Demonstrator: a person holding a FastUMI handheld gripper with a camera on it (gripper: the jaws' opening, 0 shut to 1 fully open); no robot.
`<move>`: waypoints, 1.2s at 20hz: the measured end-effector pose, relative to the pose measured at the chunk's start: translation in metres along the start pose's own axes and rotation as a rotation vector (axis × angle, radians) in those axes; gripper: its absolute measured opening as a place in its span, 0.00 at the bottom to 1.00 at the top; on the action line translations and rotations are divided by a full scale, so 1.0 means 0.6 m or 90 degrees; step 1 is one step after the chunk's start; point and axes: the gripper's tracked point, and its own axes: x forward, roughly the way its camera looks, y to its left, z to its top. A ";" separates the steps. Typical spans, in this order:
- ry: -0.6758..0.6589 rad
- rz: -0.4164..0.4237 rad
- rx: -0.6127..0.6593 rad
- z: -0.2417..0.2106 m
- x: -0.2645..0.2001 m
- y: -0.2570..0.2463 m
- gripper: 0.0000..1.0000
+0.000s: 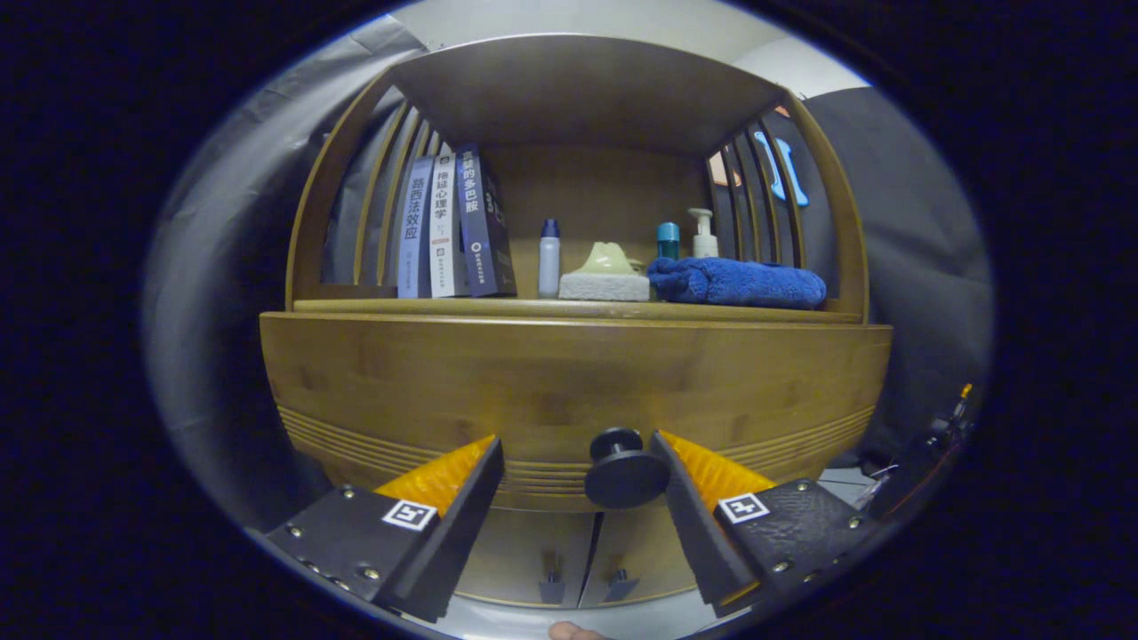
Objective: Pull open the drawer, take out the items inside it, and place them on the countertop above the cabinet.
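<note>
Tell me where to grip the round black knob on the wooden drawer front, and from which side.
Grip the round black knob across its disc, one finger on each side, coming straight at the wooden drawer front. The disc stands off the front on a short neck. The open gripper straddles it, knob nearer the right finger; probably shift right before closing.

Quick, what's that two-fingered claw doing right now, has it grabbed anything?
Gripper: open, holding nothing; the round black drawer knob sits between its fingers, close against the right one, not clamped.

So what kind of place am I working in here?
Likely a staged home corner in a booth: a wooden cabinet with books, bottles and a blue towel on its shelf. The open claw sits at the drawer knob.
</note>
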 end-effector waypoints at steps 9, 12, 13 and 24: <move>-0.015 0.008 -0.022 -0.003 0.042 0.002 0.99; -0.018 0.009 -0.012 -0.005 0.040 0.001 0.99; -0.021 0.010 -0.019 -0.005 0.041 0.002 0.99; 0.077 0.036 0.001 -0.067 -0.064 -0.027 0.98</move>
